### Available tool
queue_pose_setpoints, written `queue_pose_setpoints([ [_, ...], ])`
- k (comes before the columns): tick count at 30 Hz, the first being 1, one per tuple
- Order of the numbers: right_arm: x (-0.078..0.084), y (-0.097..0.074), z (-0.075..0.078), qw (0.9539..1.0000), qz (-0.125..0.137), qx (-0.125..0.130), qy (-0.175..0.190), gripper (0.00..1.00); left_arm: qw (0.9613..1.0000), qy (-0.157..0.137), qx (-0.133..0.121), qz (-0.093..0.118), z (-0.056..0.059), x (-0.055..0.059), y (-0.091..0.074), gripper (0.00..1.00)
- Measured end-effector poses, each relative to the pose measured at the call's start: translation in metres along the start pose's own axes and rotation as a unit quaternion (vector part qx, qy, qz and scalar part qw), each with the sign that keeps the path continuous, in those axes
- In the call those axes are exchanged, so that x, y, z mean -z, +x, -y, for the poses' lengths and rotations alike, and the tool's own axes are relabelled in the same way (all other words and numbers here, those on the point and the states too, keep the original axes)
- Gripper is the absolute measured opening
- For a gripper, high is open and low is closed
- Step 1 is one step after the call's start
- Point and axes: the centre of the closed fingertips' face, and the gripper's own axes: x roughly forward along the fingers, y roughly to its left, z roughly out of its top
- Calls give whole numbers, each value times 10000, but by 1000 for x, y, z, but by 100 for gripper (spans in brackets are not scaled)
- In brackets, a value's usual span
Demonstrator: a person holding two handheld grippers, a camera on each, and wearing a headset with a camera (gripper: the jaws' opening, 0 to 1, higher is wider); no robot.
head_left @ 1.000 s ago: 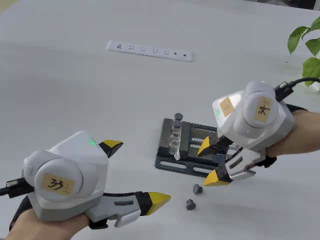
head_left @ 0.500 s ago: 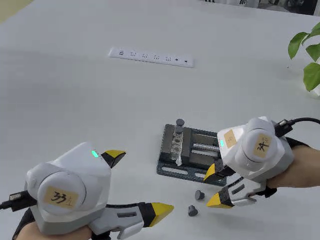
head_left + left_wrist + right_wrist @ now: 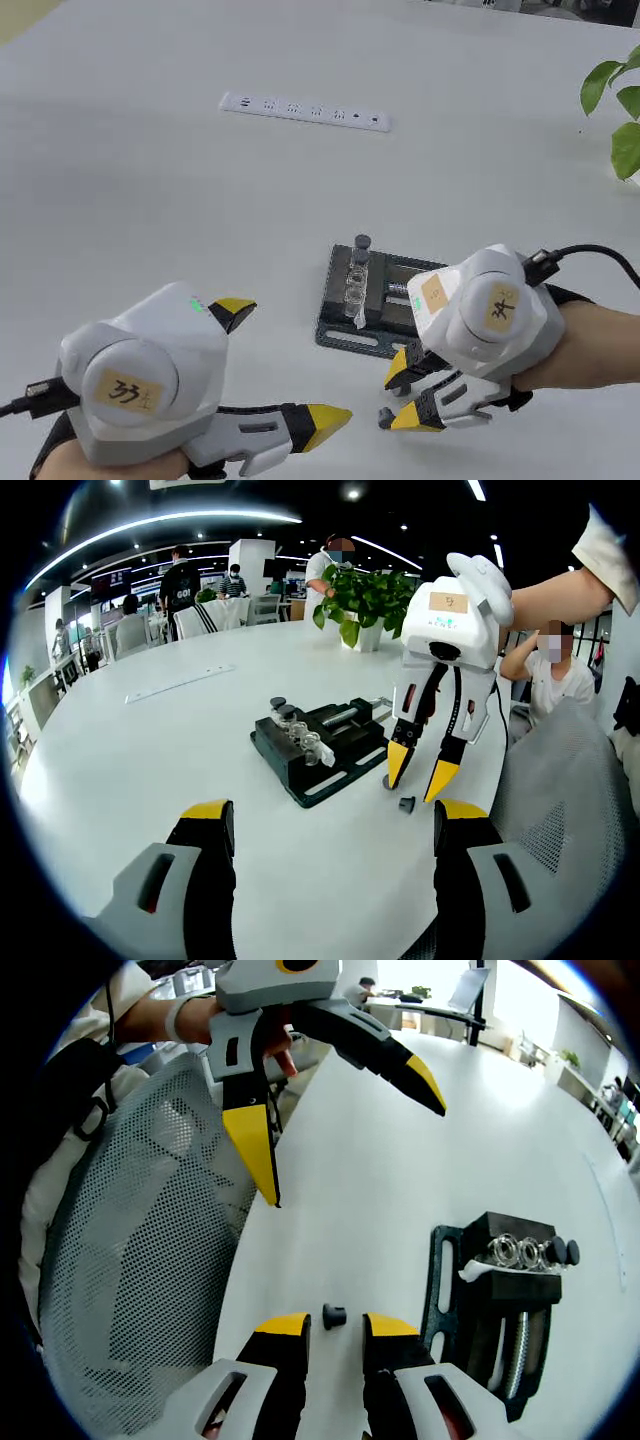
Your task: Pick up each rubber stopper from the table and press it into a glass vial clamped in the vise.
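With our right tongs (image 3: 335, 1332) open around the stopper (image 3: 334, 1315) beside the vise (image 3: 495, 1295), we should close squarely on its middle while our left tongs (image 3: 332, 815) wait open.

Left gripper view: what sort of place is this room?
Probably an open-plan office or lab: people among desks behind, a potted plant, long ceiling lights and a big white table.
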Motion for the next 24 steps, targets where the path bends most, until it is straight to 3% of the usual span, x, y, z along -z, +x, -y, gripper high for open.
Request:
queue_pose_setpoints([
  [17, 4, 12, -2, 9998, -92, -171, 84, 6, 10000, -56, -59, -14, -5, 4, -2, 80],
  [22, 3, 11, -1, 9996, -66, -197, 210, 5, 10000, -49, -44, -1, -4, 3, -2, 80],
  [24, 2, 11, -1, 9988, 37, -184, 450, 5, 10000, -53, -10, 24, -3, 3, -2, 79],
])
